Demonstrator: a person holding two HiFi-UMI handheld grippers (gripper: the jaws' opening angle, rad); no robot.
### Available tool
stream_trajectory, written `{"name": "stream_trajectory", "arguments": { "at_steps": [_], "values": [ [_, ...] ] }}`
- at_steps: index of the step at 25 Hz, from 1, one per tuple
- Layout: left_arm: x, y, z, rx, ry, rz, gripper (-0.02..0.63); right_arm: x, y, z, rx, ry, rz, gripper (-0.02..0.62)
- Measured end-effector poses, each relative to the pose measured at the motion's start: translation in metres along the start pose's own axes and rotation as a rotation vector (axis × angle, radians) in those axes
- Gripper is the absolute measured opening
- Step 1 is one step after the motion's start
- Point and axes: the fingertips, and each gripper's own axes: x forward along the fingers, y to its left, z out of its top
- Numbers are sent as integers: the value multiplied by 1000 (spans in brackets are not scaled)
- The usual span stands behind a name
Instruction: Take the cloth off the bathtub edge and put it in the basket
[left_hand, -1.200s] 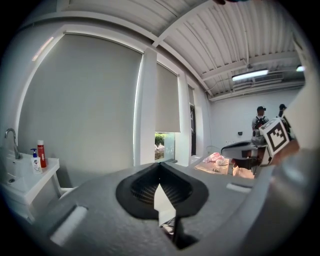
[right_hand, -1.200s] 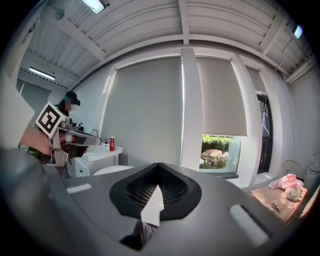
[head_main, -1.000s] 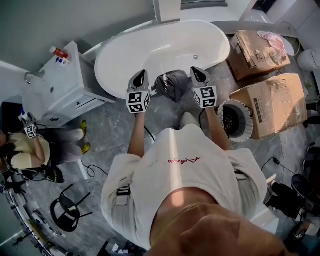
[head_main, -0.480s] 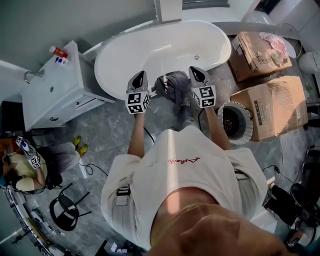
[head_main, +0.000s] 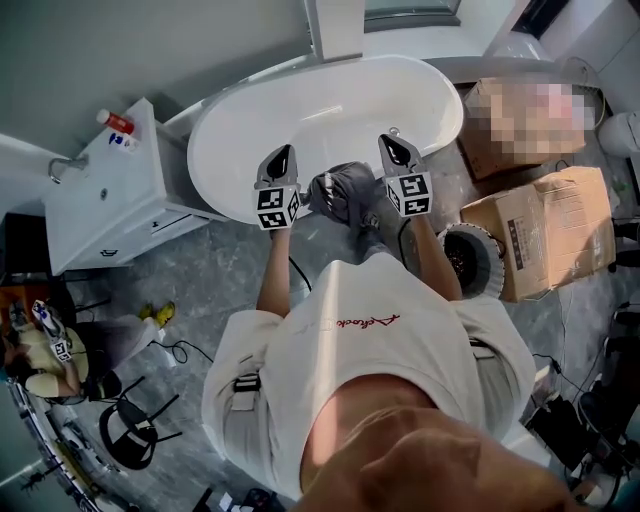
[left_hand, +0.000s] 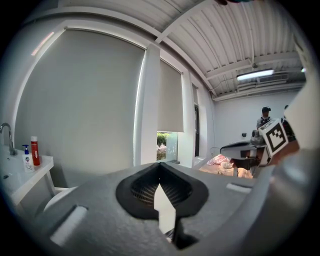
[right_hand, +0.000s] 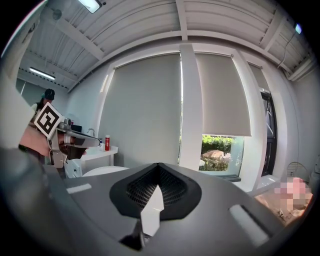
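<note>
A crumpled grey cloth (head_main: 343, 192) lies draped over the near edge of the white bathtub (head_main: 330, 100). My left gripper (head_main: 282, 153) is just left of the cloth and my right gripper (head_main: 393, 143) just right of it. Both reach over the tub rim and neither touches the cloth. Each is shut with nothing between its jaws; the left gripper view (left_hand: 159, 167) and the right gripper view (right_hand: 158, 169) show the jaws closed and looking level across the room. The round white-rimmed basket (head_main: 468, 258) stands on the floor at the right, beside my right arm.
A white sink cabinet (head_main: 100, 190) with a red bottle (head_main: 117, 121) stands left of the tub. Cardboard boxes (head_main: 555, 225) sit right of the basket. Cables run over the grey floor. A black chair (head_main: 135, 430) and another person (head_main: 45, 350) are at the lower left.
Both grippers have moved forward together over the tub edge, so the cloth now lies between them and lower in the picture. The person at the left has shifted.
</note>
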Motion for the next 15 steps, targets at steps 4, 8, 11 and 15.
{"name": "stream_trajectory", "arguments": {
  "at_steps": [4, 8, 11, 15],
  "values": [
    [27, 14, 10, -2, -1, 22, 0, 35, -17, 12, -5, -9, 25, 6],
    [53, 27, 19, -9, -5, 64, 0, 69, -32, 24, -18, -18, 69, 6],
    [69, 35, 23, -17, -6, 99, 0, 89, -42, 26, -24, -14, 102, 6],
    [91, 46, 25, -30, -6, 143, 0, 115, -56, 25, -28, -11, 139, 6]
  ]
}}
